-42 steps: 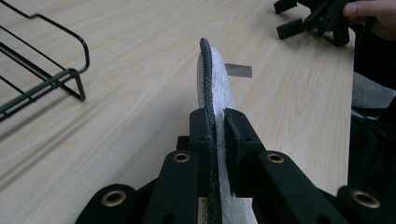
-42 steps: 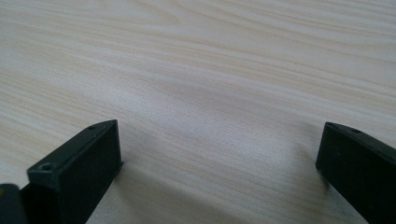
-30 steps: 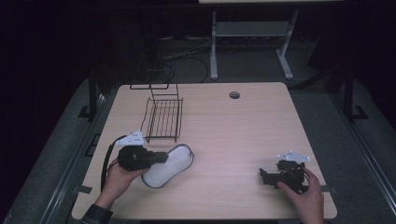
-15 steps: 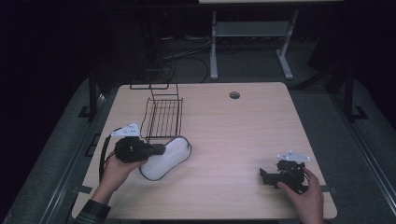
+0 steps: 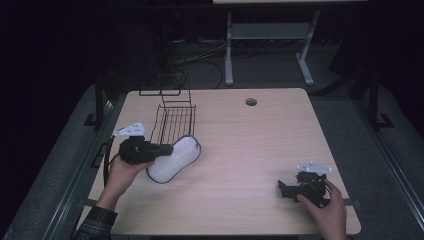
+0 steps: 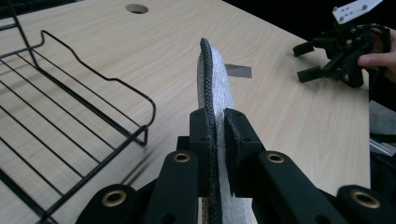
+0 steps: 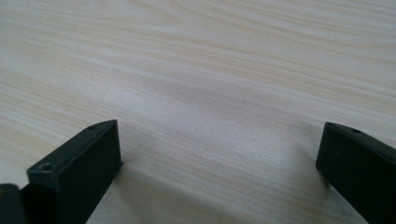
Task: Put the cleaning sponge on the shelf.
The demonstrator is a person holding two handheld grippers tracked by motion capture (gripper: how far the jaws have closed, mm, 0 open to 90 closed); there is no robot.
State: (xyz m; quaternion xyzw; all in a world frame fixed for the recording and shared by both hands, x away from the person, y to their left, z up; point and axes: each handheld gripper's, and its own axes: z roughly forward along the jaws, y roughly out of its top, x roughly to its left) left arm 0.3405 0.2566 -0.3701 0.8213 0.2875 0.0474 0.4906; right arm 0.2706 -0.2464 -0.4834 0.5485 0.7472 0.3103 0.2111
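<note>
No readable text, label, brand or number — none on any surface.

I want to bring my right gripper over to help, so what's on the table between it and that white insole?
Nothing: in the high view, bare table runs from the open right gripper to the white insole clamped in the left gripper.

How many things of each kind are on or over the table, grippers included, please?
Grippers: 2, the left gripper shut on the insole, the right gripper open
Insole: 1
Wire rack: 1
Total: 4
</note>
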